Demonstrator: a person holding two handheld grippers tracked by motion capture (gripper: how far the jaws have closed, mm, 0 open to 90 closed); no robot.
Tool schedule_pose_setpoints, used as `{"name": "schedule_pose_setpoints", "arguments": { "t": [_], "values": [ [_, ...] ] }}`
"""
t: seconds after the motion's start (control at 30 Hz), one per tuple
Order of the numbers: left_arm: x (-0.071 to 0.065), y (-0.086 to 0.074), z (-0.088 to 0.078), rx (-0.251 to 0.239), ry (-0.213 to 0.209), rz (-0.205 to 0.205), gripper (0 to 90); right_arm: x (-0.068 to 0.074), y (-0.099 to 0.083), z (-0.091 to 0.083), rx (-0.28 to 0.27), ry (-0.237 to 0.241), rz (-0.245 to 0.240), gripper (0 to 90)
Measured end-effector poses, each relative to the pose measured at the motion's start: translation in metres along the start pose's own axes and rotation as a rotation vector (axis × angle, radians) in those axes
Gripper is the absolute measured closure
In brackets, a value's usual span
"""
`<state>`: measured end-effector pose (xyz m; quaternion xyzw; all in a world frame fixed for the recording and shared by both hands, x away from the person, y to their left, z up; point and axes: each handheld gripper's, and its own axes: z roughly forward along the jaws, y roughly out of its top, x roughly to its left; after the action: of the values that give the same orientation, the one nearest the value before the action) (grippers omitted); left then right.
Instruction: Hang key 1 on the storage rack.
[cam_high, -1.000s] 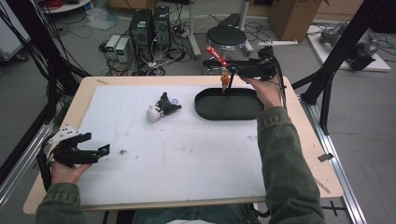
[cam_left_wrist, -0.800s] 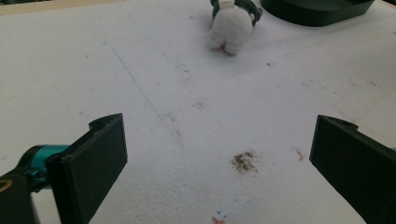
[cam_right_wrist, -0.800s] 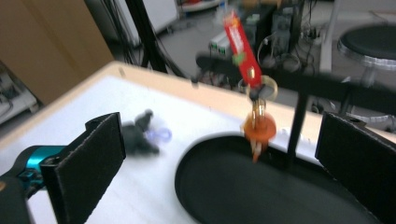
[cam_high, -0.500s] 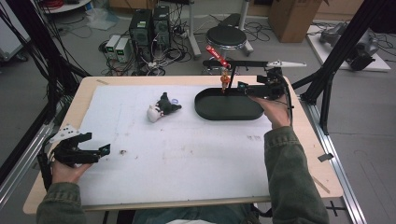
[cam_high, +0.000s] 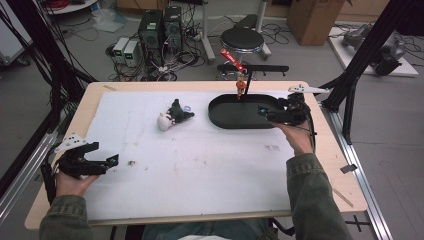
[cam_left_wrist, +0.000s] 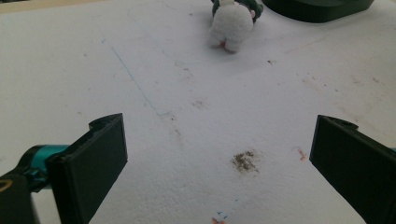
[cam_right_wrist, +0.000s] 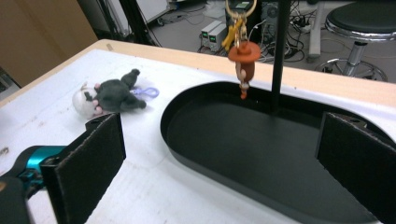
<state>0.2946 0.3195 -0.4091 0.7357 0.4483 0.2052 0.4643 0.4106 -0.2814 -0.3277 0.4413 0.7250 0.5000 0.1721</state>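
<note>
Keychain figure (cam_right_wrist: 243, 65), orange and small, hung from a ring at the top of a thin black post (cam_right_wrist: 279, 56), just above the floor of the black oval tray (cam_right_wrist: 261, 154) and not touching it. We held the right gripper (cam_high: 272, 114) at the tray's right end with its jaws spread wide and nothing between them; in the right gripper view the tray lay between the two black jaws, and the figure dangled well ahead of them. Beyond the tray's left rim, a grey and white plush toy (cam_high: 172, 116) with a pale purple loop lay on the white table cover (cam_high: 200, 165), apart from the tray. Our left gripper (cam_high: 102, 162) rested low near the table's near left corner, its jaws also wide and empty, framing a small brown stain (cam_left_wrist: 245, 161) on the cover, with the plush toy far ahead.
</note>
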Motion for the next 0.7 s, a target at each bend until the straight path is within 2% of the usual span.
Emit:
{"name": "schedule_pose_setpoints", "arguments": {
  "t": [0.4, 0.53, 0.7],
  "values": [
    [-0.002, 0.000, 0.002, 0.014, -0.005, 0.009, 4.4, 0.005, -0.026, -0.008, -0.008, -0.020, -0.036, 0.7],
    [-0.001, 0.000, 0.002, 0.015, -0.005, 0.006, 4.4, 0.004, -0.035, -0.011, -0.009, -0.023, -0.020, 0.7],
    [-0.004, 0.002, 0.004, 0.016, -0.013, 0.013, 4.4, 0.007, -0.044, -0.018, -0.024, -0.026, -0.027, 0.7]
  ]
}}
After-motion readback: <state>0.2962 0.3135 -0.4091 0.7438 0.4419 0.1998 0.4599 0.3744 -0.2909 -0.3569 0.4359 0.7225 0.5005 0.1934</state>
